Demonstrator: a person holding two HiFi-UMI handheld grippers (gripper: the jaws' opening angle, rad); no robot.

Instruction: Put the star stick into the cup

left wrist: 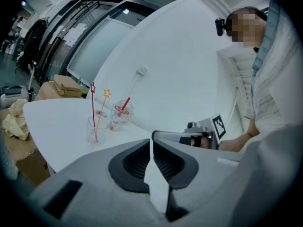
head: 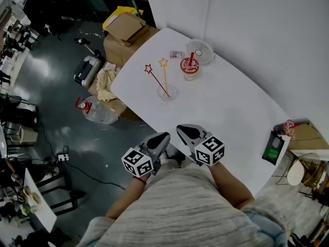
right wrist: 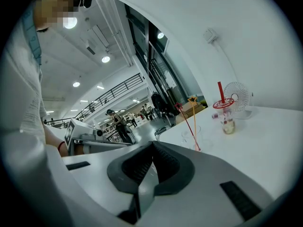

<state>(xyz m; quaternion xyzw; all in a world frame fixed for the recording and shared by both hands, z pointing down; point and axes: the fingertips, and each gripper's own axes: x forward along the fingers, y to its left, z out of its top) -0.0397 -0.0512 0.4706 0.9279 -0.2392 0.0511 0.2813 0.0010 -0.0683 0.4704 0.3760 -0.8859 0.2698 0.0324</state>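
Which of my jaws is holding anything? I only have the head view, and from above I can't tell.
Observer: Neither. In its own view, the left gripper has its jaws together with nothing between them.
Operator: And the right?
Observer: The right gripper is shut and empty too.
Operator: Do the sticks reach the cup's bottom?
Observer: Yes. From the side, the red star stick and the yellow star stick lean inside the clear cup, with their lower ends at its base.
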